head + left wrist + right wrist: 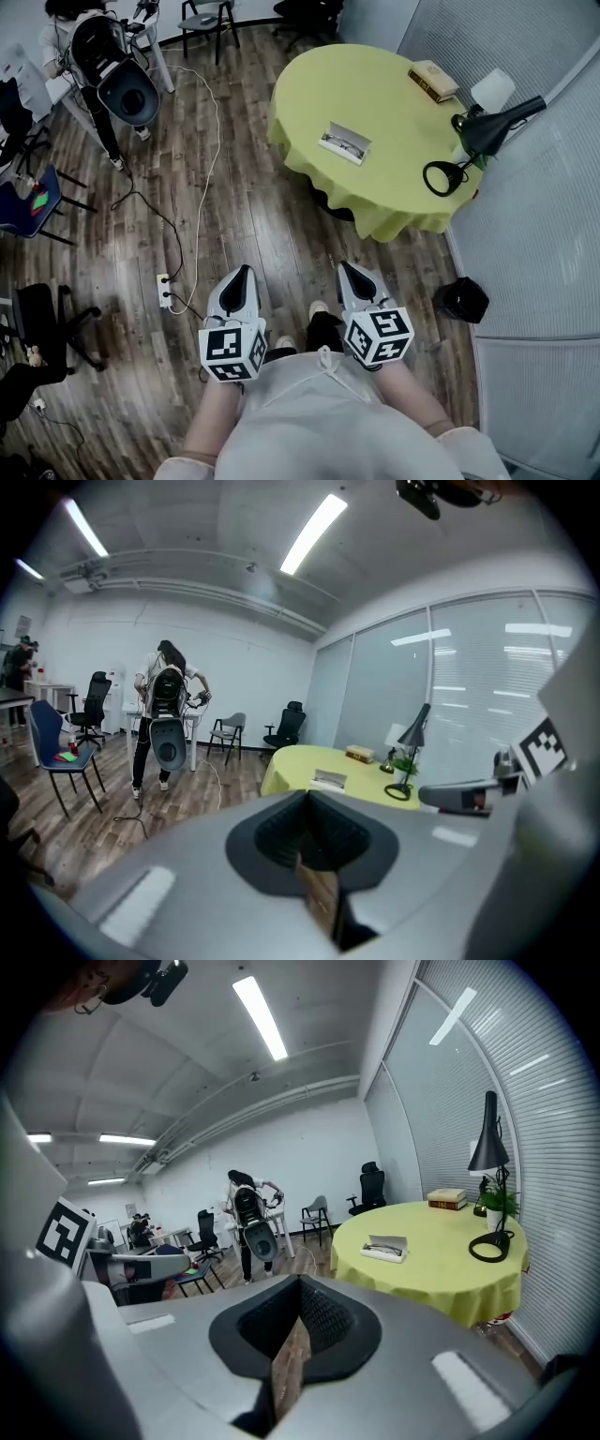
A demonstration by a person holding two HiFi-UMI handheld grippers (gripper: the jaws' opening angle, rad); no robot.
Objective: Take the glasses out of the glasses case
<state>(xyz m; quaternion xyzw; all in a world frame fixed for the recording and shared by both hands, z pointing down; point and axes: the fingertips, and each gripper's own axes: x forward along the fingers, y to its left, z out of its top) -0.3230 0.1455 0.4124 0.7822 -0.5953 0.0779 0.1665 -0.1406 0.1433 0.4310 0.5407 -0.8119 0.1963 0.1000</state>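
Nothing of the task is done yet, as far as can be seen. The case (345,143) lies on the round yellow desk (394,187), near the edge that faces the person, with its lid open. The glasses (379,1246) appear to lie inside it, dark thin frames against the pale lining; no finer detail can be made out from here.

The person stands on the wood floor, well apart from the desk. The left tool (239,273) and the right tool (348,269) are held close in front of the body and point toward the desk. Each tool's jaws are pressed together with only a sliver of floor showing between them, and neither grips anything.

What is left is the whole job: walk up to the desk, reach into the open case, grip the glasses and lift them out.
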